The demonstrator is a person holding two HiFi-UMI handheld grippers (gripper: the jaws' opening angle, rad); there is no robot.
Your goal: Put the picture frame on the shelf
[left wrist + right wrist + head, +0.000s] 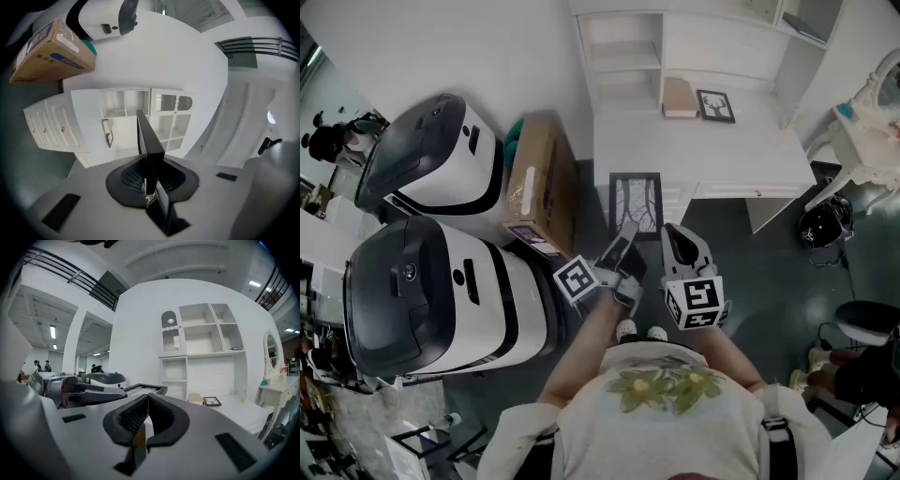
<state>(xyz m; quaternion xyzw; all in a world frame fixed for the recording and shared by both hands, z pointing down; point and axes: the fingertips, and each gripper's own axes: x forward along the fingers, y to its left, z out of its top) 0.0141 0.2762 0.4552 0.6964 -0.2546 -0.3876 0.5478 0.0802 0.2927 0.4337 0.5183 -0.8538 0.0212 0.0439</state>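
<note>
A black picture frame (635,201) with a pale branch print hangs flat above the floor, in front of the white shelf unit (623,52). My left gripper (627,240) is shut on its near edge. In the left gripper view the frame (149,139) runs edge-on between the pads, pointing at the shelf unit (140,115). My right gripper (673,234) hovers just right of it, shut with nothing in it. In the right gripper view the jaws (146,400) meet; the frame (146,389) lies to their left, with the shelf unit (201,341) behind.
A white desk (712,155) below the shelves carries a small deer picture (715,105) and a tan box (679,97). A cardboard box (540,183) and two large white-and-black machines (441,159) stand left. A white vanity (862,112) and a black stool (867,323) are right.
</note>
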